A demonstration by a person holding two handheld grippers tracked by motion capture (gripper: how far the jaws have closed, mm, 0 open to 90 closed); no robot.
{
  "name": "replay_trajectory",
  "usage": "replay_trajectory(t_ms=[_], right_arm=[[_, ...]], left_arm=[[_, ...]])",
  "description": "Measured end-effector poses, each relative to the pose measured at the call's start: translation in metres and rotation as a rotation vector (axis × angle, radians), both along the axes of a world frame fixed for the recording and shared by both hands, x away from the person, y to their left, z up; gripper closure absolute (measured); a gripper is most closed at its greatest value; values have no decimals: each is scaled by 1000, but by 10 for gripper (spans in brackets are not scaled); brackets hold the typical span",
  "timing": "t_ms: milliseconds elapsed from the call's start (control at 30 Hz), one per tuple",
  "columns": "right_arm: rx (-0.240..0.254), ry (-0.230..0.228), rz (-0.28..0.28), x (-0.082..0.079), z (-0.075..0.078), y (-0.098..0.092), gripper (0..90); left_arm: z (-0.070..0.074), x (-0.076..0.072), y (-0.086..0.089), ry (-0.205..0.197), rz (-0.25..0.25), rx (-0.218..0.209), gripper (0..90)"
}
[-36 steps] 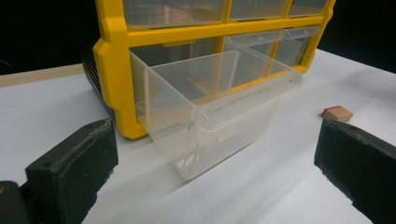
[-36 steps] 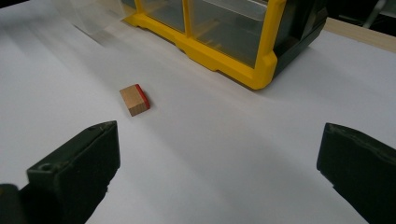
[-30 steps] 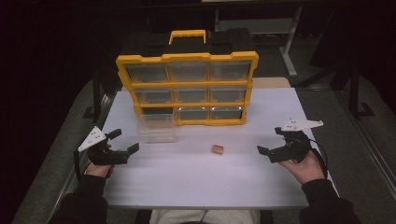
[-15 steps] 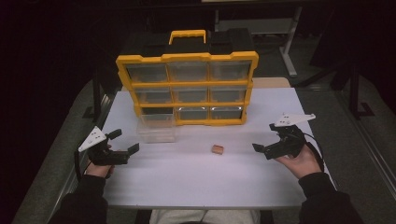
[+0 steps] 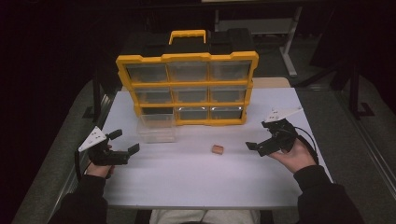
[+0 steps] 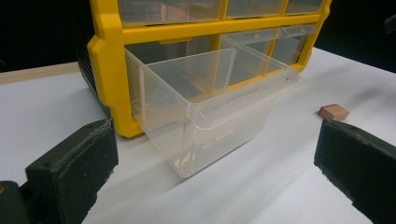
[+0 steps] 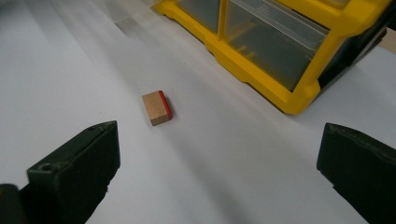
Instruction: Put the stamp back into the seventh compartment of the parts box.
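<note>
Wooden and red-edged, the small block (image 5: pixel 217 149) is lying loose on the white table (image 5: pixel 196 182), out in front of the yellow drawer cabinet (image 5: pixel 187 88) and to the right of the clear drawer (image 5: pixel 156 127) that is standing pulled out. Your right gripper (image 5: pixel 261 145) is sliding in toward it from where it sat a second ago, jaws spread wide and holding nothing, so the pick looks to be starting. Your left gripper (image 5: pixel 122 142) is waiting near the drawer, also wide open and empty.
</note>
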State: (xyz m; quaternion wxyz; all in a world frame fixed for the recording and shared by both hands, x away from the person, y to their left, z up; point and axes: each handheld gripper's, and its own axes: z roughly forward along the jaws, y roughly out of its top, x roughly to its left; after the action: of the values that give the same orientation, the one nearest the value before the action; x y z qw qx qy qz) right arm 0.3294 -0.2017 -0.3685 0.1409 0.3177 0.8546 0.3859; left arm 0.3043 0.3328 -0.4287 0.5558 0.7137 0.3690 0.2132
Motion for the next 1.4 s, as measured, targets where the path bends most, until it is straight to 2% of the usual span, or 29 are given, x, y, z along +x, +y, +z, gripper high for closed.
replay_trajectory(t_ms=[400,1000,1400], right_arm=[[-41,22,51,9,1,15,0],[-124,38,139,19,-4,52,0],[-167,84,191,30,-7,70,0]], left_arm=[[0,0,0,1,0,0,0],[0,0,0,1,2,5,0],[0,0,-1,5,-2,3,0]])
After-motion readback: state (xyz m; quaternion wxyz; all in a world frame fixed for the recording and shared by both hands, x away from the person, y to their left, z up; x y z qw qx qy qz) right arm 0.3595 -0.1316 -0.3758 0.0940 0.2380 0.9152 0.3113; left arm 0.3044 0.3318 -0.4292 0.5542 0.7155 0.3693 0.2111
